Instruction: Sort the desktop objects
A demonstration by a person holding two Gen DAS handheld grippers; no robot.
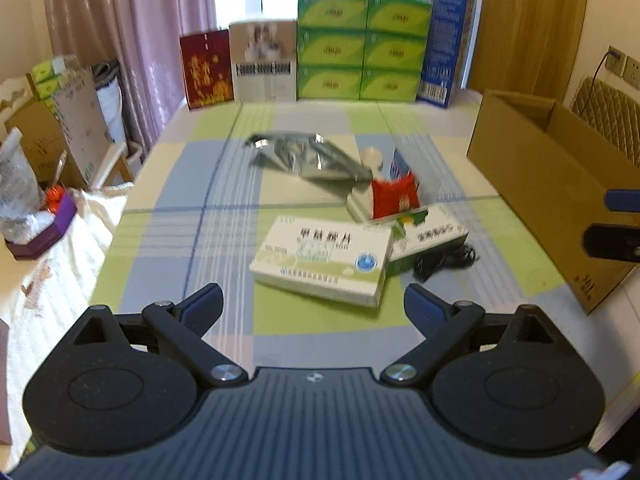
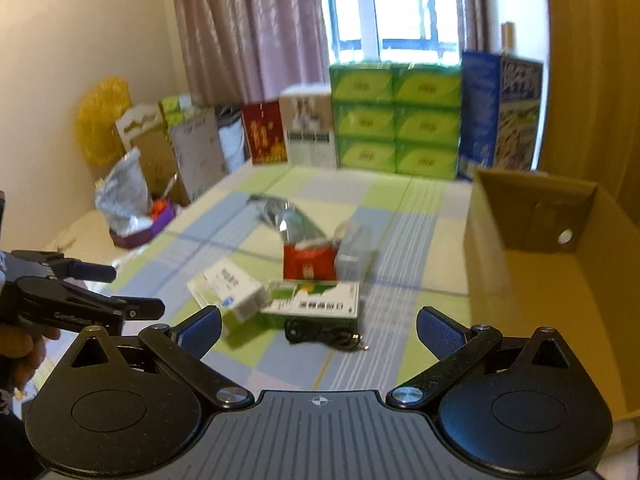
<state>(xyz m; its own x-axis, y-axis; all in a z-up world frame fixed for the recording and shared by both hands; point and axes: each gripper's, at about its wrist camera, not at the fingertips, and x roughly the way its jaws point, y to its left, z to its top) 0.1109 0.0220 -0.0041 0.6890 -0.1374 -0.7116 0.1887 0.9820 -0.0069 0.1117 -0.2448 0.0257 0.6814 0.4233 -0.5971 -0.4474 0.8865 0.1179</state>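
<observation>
Left gripper [image 1: 314,304] spread wide, holding nothing, low in frame before white rectangular medicine box [image 1: 324,260] at centre of checked green-blue worktop [image 1: 180,208]. Right gripper [image 2: 319,326] also wide, empty, above coiled black cable [image 2: 324,334]. Open brown cardboard carton [image 2: 536,264] at right edge.

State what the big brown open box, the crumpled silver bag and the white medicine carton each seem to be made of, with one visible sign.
Brown box: matt corrugated cardboard, probably; plain tan walls, punched hole.
Silver bag: foil or metallised plastic, apparently; creased with bright glints.
Medicine carton: thin printed paperboard, likely; sharp folded edges, smooth white faces.
</observation>
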